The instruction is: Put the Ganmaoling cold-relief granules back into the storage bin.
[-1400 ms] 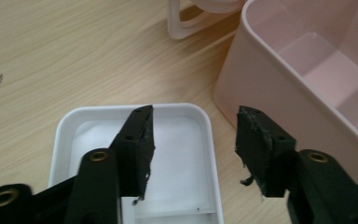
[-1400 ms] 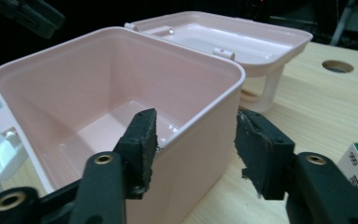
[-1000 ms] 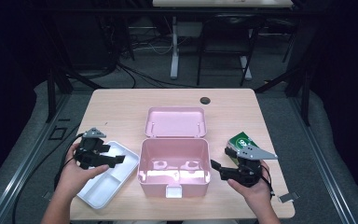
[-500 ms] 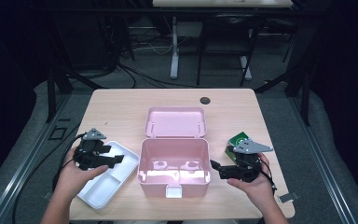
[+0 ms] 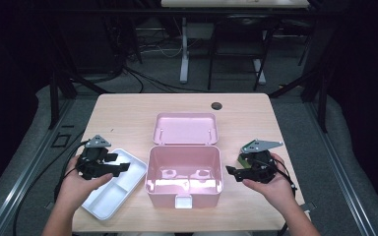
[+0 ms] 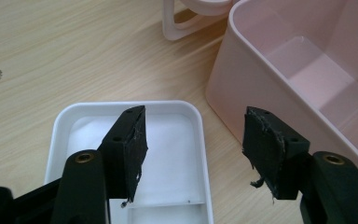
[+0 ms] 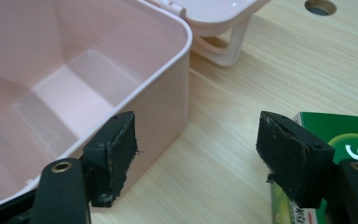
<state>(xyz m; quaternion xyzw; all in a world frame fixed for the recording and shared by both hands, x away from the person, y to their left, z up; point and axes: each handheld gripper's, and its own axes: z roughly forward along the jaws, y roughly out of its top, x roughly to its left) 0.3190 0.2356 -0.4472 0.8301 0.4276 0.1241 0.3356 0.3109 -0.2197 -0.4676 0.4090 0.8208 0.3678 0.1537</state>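
We see the open pink box [image 5: 184, 174] mid-table, white tray [image 5: 112, 189] touching its left, left gripper [image 5: 123, 167] over tray, right gripper [image 5: 231, 170] beside green packet [image 7: 349, 140], both jaws spread but just narrowing, nothing between

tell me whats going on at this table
A person sits at a wooden table with a two-jaw gripper in each hand. An open pink box, lid flipped back, stands empty in the middle. The left gripper hovers over a white divided tray; its jaws are apart with nothing between them. The right gripper, also open and empty, is beside a green packet near the box's right side.
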